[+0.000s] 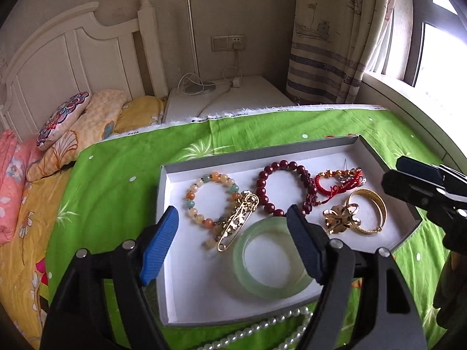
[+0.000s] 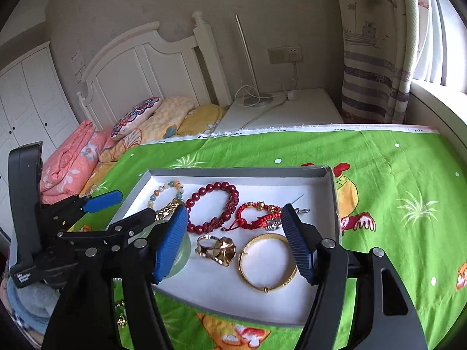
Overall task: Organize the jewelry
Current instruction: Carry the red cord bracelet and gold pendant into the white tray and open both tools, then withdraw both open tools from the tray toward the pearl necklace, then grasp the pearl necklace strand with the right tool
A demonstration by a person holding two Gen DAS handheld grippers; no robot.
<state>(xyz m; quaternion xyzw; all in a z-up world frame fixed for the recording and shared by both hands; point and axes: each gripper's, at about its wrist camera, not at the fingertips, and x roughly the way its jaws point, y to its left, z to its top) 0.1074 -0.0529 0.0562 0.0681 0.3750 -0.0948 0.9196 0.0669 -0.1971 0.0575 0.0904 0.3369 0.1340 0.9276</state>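
Setting: bedroom, green printed cloth (image 2: 394,175) spread over the work surface, white headboard (image 1: 73,52) at 10 o'clock
Tray: shallow grey box with white lining (image 1: 186,277) on the cloth, all jewelry but one strand inside it
Jade bangle: pale green (image 1: 271,288), tray's 6 o'clock
Gold brooch pin: (image 1: 238,221) lying over the pastel bead bracelet (image 1: 204,195) at 9 o'clock
Dark red bead bracelet: (image 1: 280,186) centre back, red cord bracelet (image 1: 340,182) just beside it at 2 o'clock
Gold bangle: (image 2: 267,261) near gold flower ring (image 2: 217,248)
Pearl necklace: (image 1: 262,329) on cloth, outside the tray's near edge
Left gripper: (image 1: 233,248) released, jaws spread, above the jade bangle, gripping nothing
Right gripper: (image 2: 235,245) released, hovering over the gold pieces, nothing held
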